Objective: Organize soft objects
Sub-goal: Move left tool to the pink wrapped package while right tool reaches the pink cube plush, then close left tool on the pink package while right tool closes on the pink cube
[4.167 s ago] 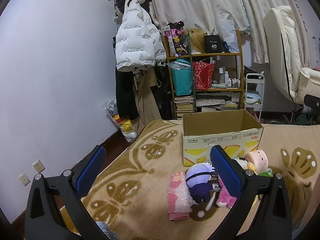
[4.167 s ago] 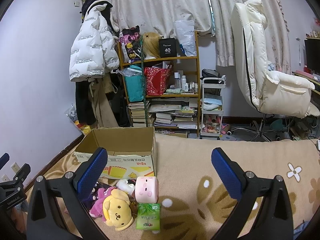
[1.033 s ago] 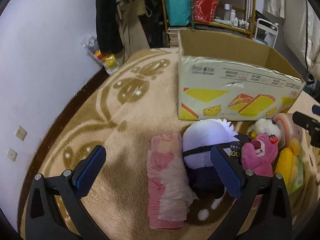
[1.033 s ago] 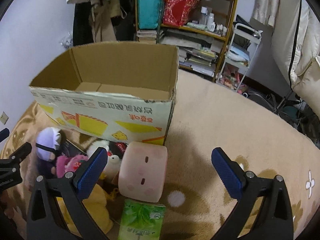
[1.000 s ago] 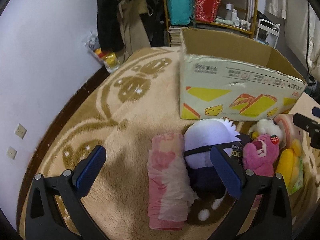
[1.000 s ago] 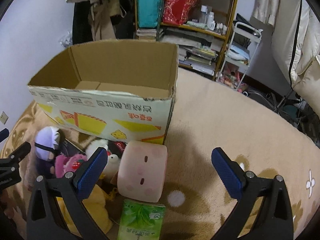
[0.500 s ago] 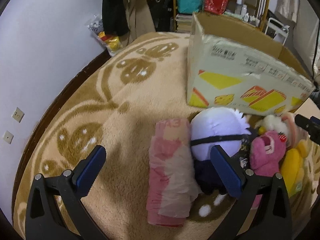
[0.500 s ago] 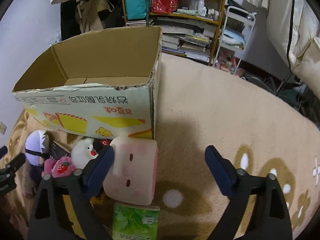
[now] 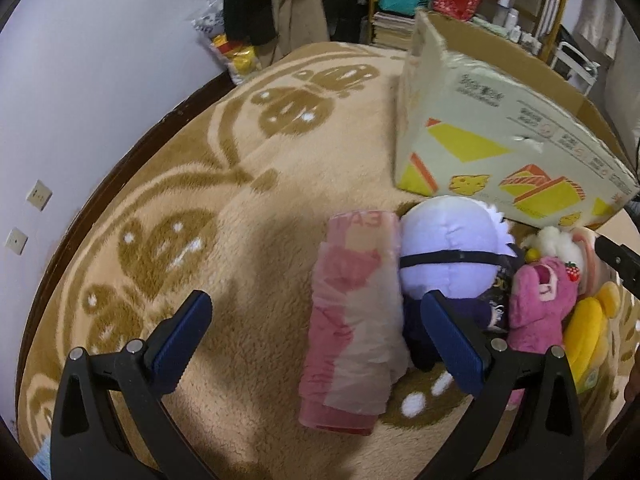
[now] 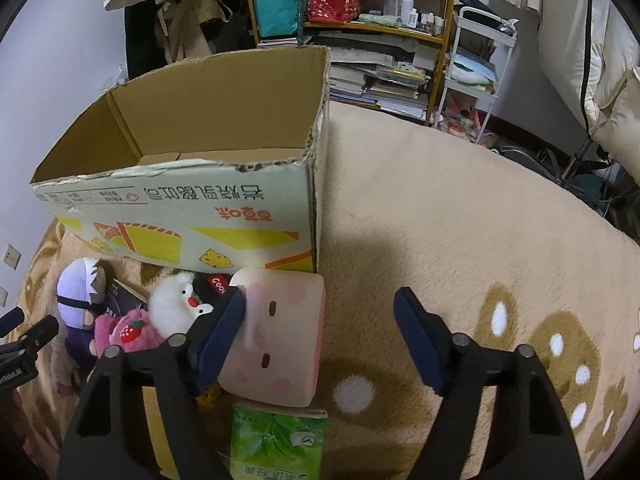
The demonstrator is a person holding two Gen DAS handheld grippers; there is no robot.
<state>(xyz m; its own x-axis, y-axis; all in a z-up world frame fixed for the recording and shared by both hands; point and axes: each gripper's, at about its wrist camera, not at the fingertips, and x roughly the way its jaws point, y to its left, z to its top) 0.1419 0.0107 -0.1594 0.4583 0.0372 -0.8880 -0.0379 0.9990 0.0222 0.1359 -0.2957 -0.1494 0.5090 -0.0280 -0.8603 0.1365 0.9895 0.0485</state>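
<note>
Since approx. 1 s earlier, both views have tipped further down toward the pile, and the right gripper point(image 10: 320, 316) has narrowed; its jaws are closing at this moment. The pink cube cushion point(image 10: 276, 336) sits between them: the left finger point(image 10: 222, 330) overlaps the cushion's left face, but contact can't be confirmed. The right finger point(image 10: 416, 340) is clear of the cushion, over bare rug point(image 10: 460, 216).

Left gripper point(image 9: 316, 340): jaws wide apart, nothing clamped. A pink wrapped roll point(image 9: 356, 320) lies on the rug between the fingers, touching neither. The right finger point(image 9: 452, 344) stands in front of the dark body of the white-haired doll point(image 9: 448, 248).

Layout, L to R in the left wrist view:
- roll, lying lengthwise, against the doll's head;
- doll, black band across the head;
- pink bear point(image 9: 540, 304) w/ strawberry, beside the doll;
- white fluffy toy point(image 10: 176, 308) behind the bear;
- yellow plush point(image 9: 592, 328) at the far right.

A green tissue pack point(image 10: 280, 440) lies just in front of the cushion, touching its lower edge.

The cardboard box point(image 10: 192, 208) stands open-topped on the rug directly behind the pile; its floor shows no items. The cushion sits at the box's front right corner. All soft items are outside the box.
</note>
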